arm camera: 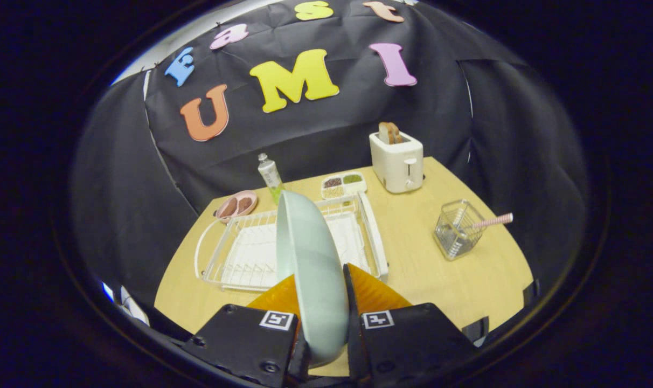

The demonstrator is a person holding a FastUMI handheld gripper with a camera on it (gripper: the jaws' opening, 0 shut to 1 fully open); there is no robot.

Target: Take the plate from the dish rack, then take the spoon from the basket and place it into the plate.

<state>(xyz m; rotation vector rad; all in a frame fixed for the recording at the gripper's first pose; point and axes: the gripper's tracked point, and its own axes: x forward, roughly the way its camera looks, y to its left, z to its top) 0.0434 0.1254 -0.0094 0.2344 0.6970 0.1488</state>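
A pale green plate [310, 264] stands on edge between my two fingers, lifted above the white wire dish rack [235, 253], and both fingers press on its rim. My gripper [320, 293] is shut on the plate. Beyond and to the right of the fingers, a clear wire basket [457, 230] sits on the wooden table, and a spoon with a pink striped handle [493, 220] sticks out of it to the right. The plate hides the middle of the rack.
A white toaster [396, 160] with bread stands at the table's far side. A small divided tray of grains [344, 184], a bottle [270, 175] and a pink bowl [236, 205] lie behind the rack. Bare table [412, 258] lies between rack and basket.
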